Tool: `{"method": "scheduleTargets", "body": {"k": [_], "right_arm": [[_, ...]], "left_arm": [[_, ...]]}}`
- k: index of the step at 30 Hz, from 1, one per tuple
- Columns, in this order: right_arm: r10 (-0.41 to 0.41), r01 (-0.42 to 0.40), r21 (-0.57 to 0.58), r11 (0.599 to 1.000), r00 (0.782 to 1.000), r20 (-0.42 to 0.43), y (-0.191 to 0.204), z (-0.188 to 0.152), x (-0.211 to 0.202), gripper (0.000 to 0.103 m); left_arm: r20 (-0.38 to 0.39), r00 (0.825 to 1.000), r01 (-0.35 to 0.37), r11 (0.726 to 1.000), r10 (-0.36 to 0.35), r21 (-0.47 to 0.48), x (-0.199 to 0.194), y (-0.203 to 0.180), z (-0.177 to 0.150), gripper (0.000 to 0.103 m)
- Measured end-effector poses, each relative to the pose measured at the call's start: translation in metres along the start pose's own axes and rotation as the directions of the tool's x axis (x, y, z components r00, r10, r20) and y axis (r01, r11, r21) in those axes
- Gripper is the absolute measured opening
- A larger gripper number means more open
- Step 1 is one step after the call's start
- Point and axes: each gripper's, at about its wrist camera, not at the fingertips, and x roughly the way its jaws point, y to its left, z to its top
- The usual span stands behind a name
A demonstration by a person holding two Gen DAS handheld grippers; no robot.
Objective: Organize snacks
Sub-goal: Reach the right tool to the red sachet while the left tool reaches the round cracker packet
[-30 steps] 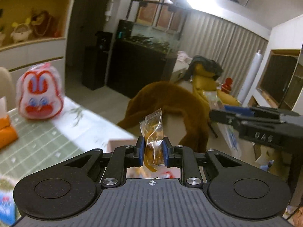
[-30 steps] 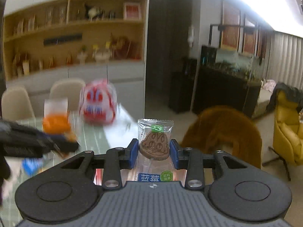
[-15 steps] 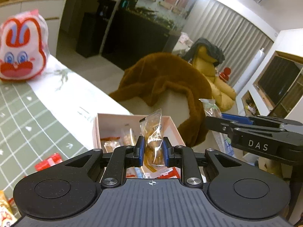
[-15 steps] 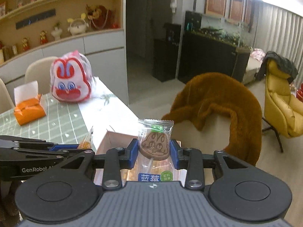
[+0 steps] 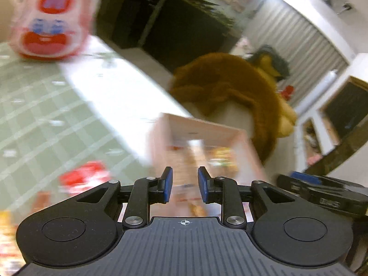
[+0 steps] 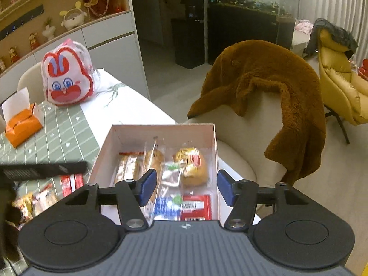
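Across the left wrist view everything is smeared by motion: a green checked tablecloth [image 5: 46,105] covers the table, a red-and-white rabbit bag [image 5: 49,20] stands at its far end, and a red packet [image 5: 84,178] lies on the cloth near the camera. Beyond the fingers sits a pale open box [image 5: 202,133] with blurred snacks inside, and behind it a brown furry throw [image 5: 232,87] hangs over a chair. The left gripper [image 5: 185,184] is over the box, its jaws opening with nothing clearly between them; the other tool shows at the lower right edge. From the right wrist view the picture is sharp: the box [image 6: 161,130] stands at the table's edge, holding a yellow wrapped bun [image 6: 193,165], long wrapped bars [image 6: 128,165] and a red packet [image 6: 195,207]. An orange tissue pack [image 6: 21,126] lies on the cloth, loose snacks [image 6: 36,201] lie left of the box. The right gripper [image 6: 186,189] hangs over the box, jaws opening, gripping nothing.
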Motion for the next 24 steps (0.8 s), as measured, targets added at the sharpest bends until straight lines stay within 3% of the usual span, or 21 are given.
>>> {"method": "scheduleTargets", "body": {"k": [3, 6, 11, 17, 21, 24], "right_arm": [[0.026, -0.027, -0.007, 1.0, 1.0, -0.004, 0.005, -0.018, -0.006, 0.059], [0.069, -0.069, -0.026, 0.997, 0.998, -0.014, 0.02, -0.034, -0.006, 0.059], [0.178, -0.18, -0.076, 0.981, 0.983, -0.034, 0.067, -0.045, -0.003, 0.059], [0.249, -0.256, -0.278, 0.926, 0.967, -0.062, 0.142, -0.034, 0.004, 0.06], [0.295, -0.342, -0.342, 0.875, 0.938, -0.182, 0.194, -0.006, 0.044, 0.067], [0.252, -0.335, -0.371, 0.866, 0.934, -0.253, 0.225, 0.009, 0.084, 0.067]], "left_arm": [[0.04, 0.992, -0.12, 0.991, 0.122, -0.068, -0.033, 0.044, -0.007, 0.028], [0.046, 0.97, -0.228, 0.958, 0.239, -0.176, -0.054, 0.087, -0.017, 0.028], [0.01, 0.956, -0.281, 0.928, 0.292, -0.244, -0.065, 0.116, -0.039, 0.028], [0.021, 0.959, -0.262, 0.913, 0.283, -0.314, -0.087, 0.122, -0.064, 0.028], [0.016, 0.972, -0.218, 0.919, 0.236, -0.328, -0.098, 0.114, -0.079, 0.028], [-0.026, 0.985, -0.17, 0.914, 0.173, -0.369, -0.097, 0.113, -0.091, 0.028]]}}
